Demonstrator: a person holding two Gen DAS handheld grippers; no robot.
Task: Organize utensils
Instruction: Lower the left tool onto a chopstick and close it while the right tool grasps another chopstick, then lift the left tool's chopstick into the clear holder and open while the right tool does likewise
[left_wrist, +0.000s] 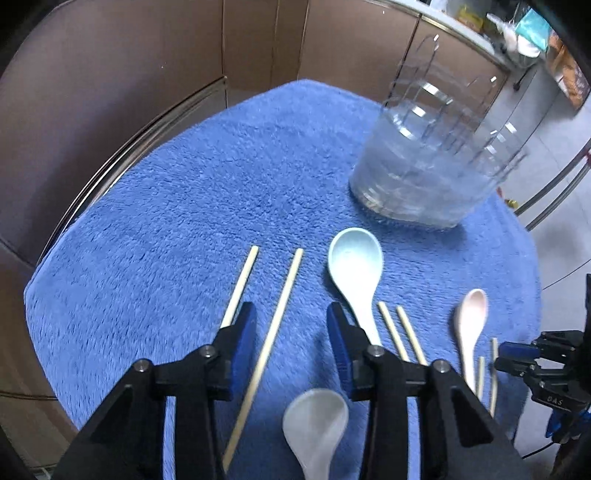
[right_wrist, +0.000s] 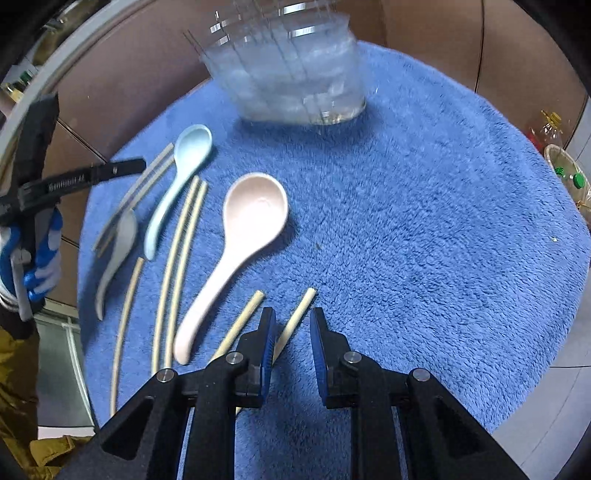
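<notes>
Hovering above blue towel (left_wrist: 166, 221): left tool (left_wrist: 291, 332) spread over chopstick (left_wrist: 266, 354); right tool (right_wrist: 291, 332) spread.

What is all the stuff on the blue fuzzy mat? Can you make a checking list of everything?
Surface: blue fuzzy mat covering a round table.
Job's things: blue spoon, pink spoon and grey spoon lie flat on the mat, with several wooden chopsticks loose among them; the clear container stands upright at the far side, and I cannot tell if anything is inside.
Clutter: nothing seen on the mat.
Grippers: left gripper open over a chopstick; right gripper open just above the chopstick ends, holding nothing.
Cables: nothing seen.
Surroundings: brown cabinets behind; plastic bottles off to the right.
</notes>
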